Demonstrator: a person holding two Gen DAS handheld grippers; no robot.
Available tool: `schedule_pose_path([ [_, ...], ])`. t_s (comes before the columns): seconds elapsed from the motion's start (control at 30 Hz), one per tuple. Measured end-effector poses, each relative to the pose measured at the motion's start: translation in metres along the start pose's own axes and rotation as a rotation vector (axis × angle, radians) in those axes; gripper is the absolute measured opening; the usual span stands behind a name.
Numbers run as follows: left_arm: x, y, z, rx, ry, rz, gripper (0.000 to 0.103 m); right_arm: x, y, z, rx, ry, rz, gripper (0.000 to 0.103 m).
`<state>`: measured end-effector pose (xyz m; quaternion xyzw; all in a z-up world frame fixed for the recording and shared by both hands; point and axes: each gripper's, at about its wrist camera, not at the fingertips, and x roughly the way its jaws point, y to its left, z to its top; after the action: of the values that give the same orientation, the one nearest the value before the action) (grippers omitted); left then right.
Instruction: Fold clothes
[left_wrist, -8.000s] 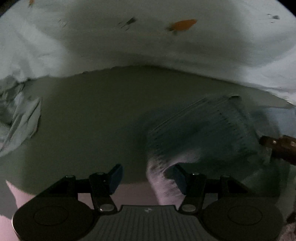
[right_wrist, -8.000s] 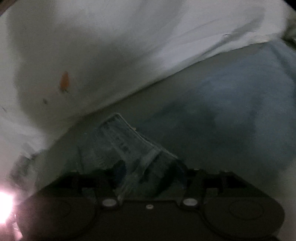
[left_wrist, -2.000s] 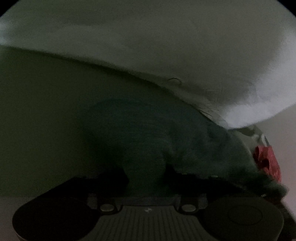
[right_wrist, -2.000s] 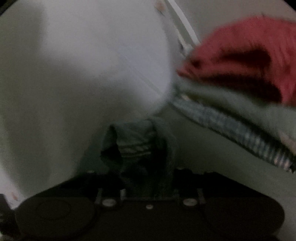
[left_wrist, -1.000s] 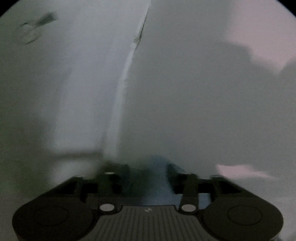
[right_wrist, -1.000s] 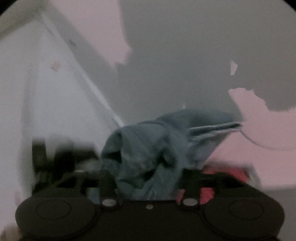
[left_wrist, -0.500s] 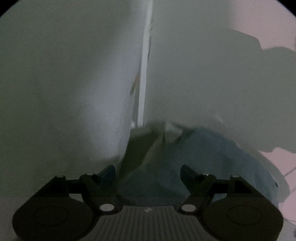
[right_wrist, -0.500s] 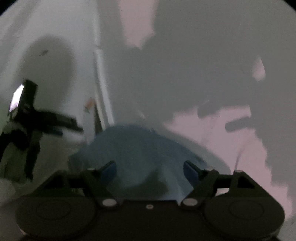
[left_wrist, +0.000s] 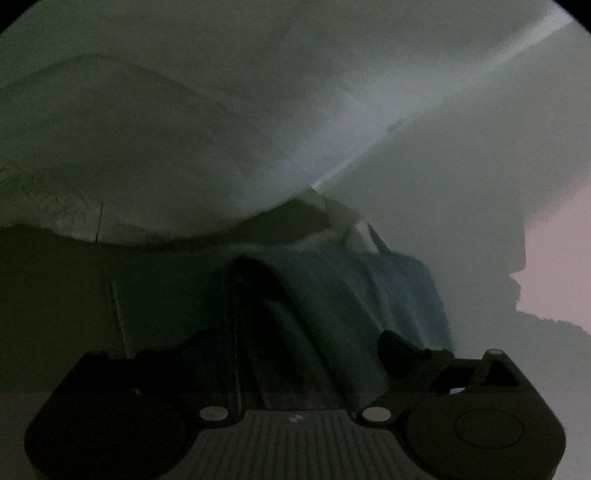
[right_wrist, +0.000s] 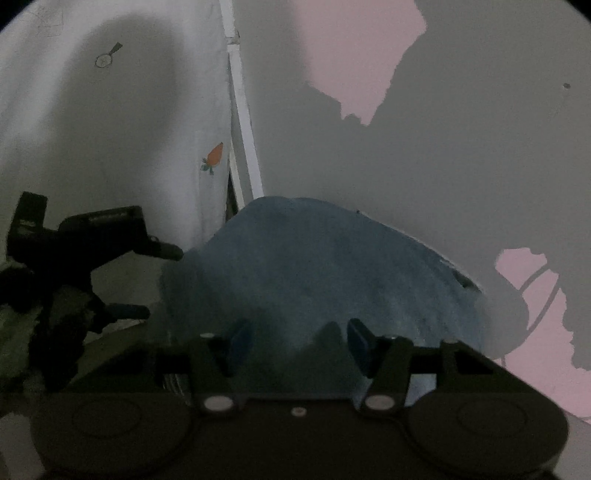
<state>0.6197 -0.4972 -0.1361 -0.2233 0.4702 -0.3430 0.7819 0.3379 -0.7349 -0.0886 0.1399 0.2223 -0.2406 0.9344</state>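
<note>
A folded blue denim garment (right_wrist: 325, 266) lies as a mound against a pale wall. My right gripper (right_wrist: 299, 343) is open just in front of it, with blue pads (right_wrist: 360, 341) apart and nothing between them. In the left wrist view the same blue garment (left_wrist: 369, 295) lies ahead, dim and blurred. My left gripper (left_wrist: 295, 354) is open; its right finger (left_wrist: 397, 350) shows, the left one is lost in shadow. The left gripper also shows in the right wrist view (right_wrist: 147, 280), open beside the garment's left edge.
A white sheet with small printed carrots (right_wrist: 110, 147) covers the surface at left and meets the wall at a white trim strip (right_wrist: 242, 122). The wall (right_wrist: 443, 147) carries dark shadows and pink lit patches. A dark green cloth (right_wrist: 22, 332) lies at far left.
Both grippers held the blue garment, carried it to the wall and opened. Now the garment rests down. The left view has swung, and the right fingers stand a little closer together.
</note>
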Motion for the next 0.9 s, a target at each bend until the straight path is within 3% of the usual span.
schedule_pose_path([
  [0.2, 0.049, -0.012, 0.014, 0.04, 0.048, -0.117, 0.095, 0.0, -0.001, -0.003, 0.017, -0.005, -0.017, 0.061],
  [0.27, 0.058, -0.023, 0.007, 0.092, 0.008, -0.039, 0.081, -0.001, -0.003, -0.007, 0.014, -0.004, -0.026, 0.061],
  [0.33, 0.055, -0.034, 0.001, 0.132, -0.061, 0.012, 0.051, -0.002, -0.004, -0.008, 0.012, -0.005, -0.042, 0.061],
  [0.43, 0.032, -0.061, -0.007, 0.22, -0.152, 0.075, 0.028, -0.005, -0.002, -0.008, 0.011, -0.017, -0.057, 0.061],
  [0.6, 0.011, -0.092, -0.013, 0.308, -0.19, 0.044, 0.024, -0.011, -0.006, -0.011, 0.041, -0.038, -0.021, 0.062],
  [0.73, -0.015, -0.111, -0.013, 0.309, -0.203, -0.054, 0.023, -0.015, 0.003, -0.005, 0.0, -0.089, -0.008, 0.069],
  [0.9, -0.04, -0.145, -0.033, 0.386, -0.218, -0.152, 0.023, -0.018, -0.007, 0.016, 0.081, -0.16, -0.003, 0.073],
])
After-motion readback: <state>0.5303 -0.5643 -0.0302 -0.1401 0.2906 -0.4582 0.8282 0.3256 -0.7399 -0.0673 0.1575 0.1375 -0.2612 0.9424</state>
